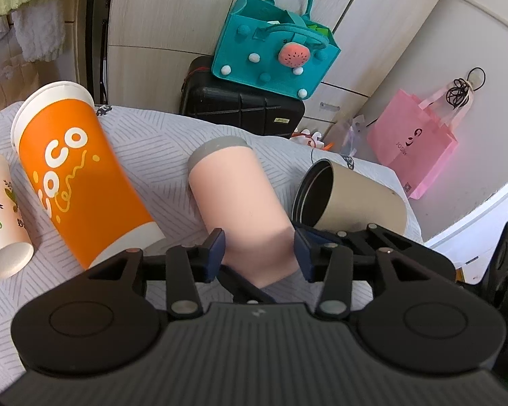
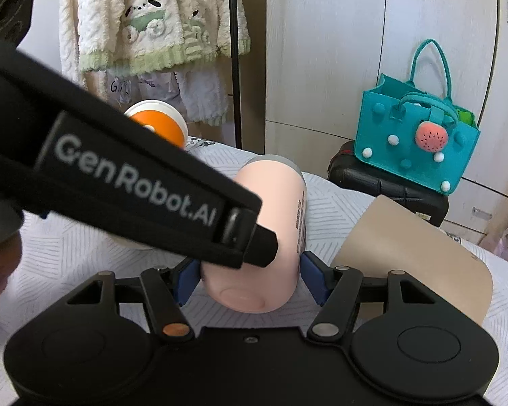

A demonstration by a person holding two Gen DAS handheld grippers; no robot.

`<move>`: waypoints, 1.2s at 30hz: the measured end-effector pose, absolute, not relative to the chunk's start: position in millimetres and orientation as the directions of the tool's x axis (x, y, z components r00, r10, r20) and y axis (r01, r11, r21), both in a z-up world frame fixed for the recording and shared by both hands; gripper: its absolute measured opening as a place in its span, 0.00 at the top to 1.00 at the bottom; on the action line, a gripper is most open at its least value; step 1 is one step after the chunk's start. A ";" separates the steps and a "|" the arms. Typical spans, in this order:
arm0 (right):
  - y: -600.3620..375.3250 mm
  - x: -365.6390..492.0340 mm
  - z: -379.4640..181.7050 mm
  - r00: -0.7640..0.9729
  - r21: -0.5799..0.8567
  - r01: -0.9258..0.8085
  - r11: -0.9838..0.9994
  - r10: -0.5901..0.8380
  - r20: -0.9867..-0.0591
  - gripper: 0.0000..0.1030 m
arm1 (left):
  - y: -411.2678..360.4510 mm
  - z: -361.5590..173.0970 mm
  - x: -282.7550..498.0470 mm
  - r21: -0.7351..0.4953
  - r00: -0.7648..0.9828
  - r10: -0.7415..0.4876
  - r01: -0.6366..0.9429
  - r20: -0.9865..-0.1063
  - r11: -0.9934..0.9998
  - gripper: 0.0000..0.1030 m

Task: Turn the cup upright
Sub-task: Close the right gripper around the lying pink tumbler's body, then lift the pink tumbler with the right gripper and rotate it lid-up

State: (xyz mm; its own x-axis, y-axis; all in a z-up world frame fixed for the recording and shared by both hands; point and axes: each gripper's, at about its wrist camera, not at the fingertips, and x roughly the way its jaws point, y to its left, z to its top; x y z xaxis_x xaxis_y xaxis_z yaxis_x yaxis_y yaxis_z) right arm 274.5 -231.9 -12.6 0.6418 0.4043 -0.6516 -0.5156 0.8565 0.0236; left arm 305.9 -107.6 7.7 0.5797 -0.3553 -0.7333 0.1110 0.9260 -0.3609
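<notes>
You can read "GenRobot.AI" in white on the black left gripper's (image 2: 159,186) body, seen from the right wrist cam. The orange paper cup (image 1: 81,182) shows "CoCo" in white w/ a yellow scribble — the pink cup (image 2: 254,233) carries side print, too small to read. The pink bag's (image 1: 413,149) dark lettering isn't legible either.

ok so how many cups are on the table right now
4, all lying down: floral cup far left, orange cup beside it, pink cup between both grippers' fingers, tan cup right. Others may be hidden.
</notes>
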 end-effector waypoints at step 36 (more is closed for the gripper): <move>-265.1 159.1 9.0 0.510 0.183 -0.493 0.851 0.453 -0.731 0.34 | -106.0 23.0 193.7 -0.390 0.501 -0.438 0.202 -0.747 0.898 0.31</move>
State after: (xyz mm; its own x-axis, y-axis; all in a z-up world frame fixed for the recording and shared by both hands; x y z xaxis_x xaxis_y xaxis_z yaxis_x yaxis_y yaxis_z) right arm 159.1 -265.1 9.0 0.5102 0.4527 -0.7313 -0.4928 0.8507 0.1828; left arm 193.7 -106.0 23.0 0.5008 -0.4375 -0.7469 0.2023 0.8981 -0.3905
